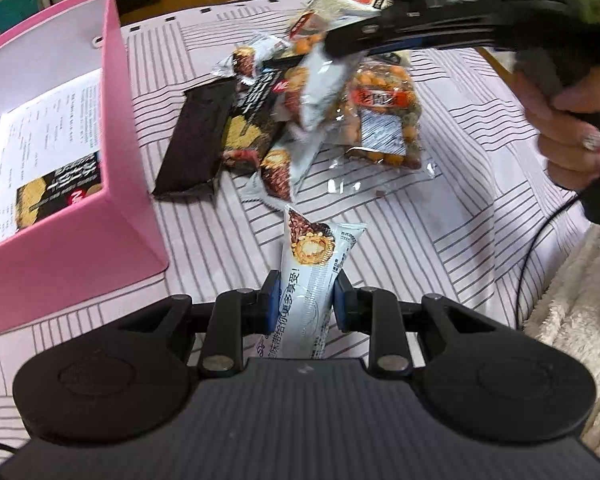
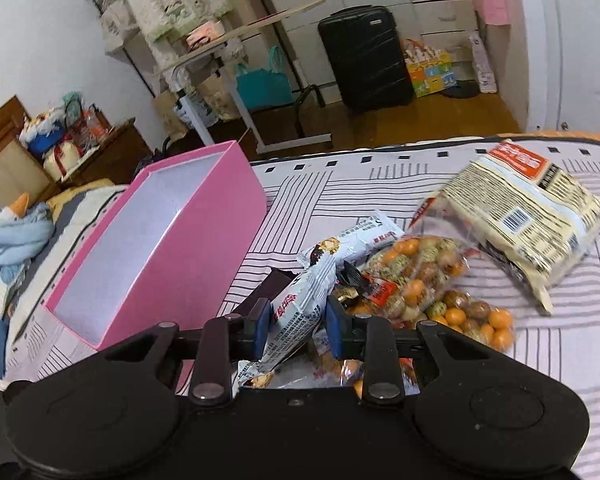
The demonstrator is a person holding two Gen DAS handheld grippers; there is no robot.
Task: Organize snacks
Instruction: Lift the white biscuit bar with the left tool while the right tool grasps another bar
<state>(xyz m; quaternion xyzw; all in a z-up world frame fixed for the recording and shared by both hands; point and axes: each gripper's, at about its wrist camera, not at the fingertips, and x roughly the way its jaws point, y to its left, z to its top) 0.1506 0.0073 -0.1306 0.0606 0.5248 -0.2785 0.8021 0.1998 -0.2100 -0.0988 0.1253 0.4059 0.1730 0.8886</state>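
Counts, both views:
- pink box (image 1: 112, 128): one
- black snack packs: three, one (image 1: 56, 196) in box, two (image 1: 196, 140) on bed
- white snack bars: at least four; one (image 1: 316, 276) clamped, one (image 2: 300, 312) clamped
- bag of coated nuts (image 2: 428, 284): one
- cream bag (image 2: 524, 220): one

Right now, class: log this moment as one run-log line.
left claw: shut on snack bar | right claw: shut on white packet | pink box: one snack inside | pile: on bedspread
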